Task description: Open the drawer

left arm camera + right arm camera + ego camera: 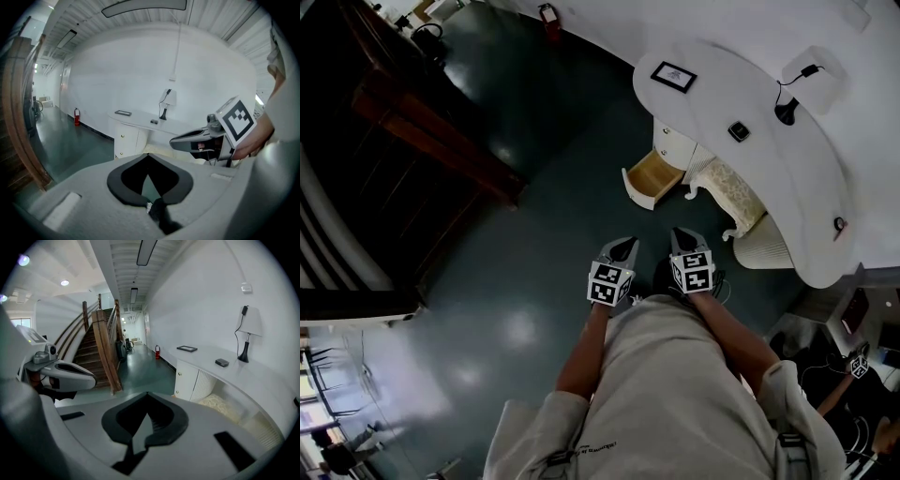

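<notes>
Floor (534, 244) separates tools and target in the head view. The drawer (649, 178) sticks out of the white cabinet (675, 142) under the curved desk (741, 84) with its wooden inside showing, so it looks already pulled some way out. It lies ahead of both grippers and well apart from them, and its slide line runs from the cabinet toward the picture's lower left. The right gripper (680, 234) is the nearer, with the left gripper (627, 244) just beside it. Both are held low before the person's body on bent forearms, pointing forward and down. In the left gripper view the jaws meet at the tips with nothing between them, and the cabinet front stands ahead, a little left. In the right gripper view the jaws are likewise closed and empty, with the cabinet ahead, slightly right.
</notes>
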`<action>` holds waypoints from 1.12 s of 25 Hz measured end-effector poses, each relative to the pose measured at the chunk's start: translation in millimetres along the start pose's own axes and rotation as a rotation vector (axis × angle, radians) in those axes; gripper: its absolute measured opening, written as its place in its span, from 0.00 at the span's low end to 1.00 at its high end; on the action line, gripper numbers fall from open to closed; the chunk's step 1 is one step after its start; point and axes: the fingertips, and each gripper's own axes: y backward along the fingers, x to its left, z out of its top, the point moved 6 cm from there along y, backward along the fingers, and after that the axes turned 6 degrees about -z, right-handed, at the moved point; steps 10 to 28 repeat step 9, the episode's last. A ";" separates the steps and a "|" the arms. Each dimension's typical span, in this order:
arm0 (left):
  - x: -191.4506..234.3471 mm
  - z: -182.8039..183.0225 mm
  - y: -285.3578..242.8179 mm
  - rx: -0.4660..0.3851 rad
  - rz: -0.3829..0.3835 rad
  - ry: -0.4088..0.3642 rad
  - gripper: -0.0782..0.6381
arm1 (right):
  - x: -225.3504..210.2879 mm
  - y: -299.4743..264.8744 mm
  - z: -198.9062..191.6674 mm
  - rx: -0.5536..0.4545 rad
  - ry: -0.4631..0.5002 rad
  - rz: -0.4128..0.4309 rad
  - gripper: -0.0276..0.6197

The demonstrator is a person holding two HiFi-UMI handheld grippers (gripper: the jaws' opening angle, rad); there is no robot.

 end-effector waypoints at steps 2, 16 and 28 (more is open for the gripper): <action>-0.2 -0.3 0.4 -0.003 0.000 0.004 0.12 | -0.4 -0.3 1.1 -0.005 0.005 -0.004 0.07; 8.5 5.9 1.5 -0.025 0.007 0.003 0.12 | 1.5 -6.5 4.3 -0.010 0.004 -0.002 0.06; 8.5 5.9 1.5 -0.025 0.007 0.003 0.12 | 1.5 -6.5 4.3 -0.010 0.004 -0.002 0.06</action>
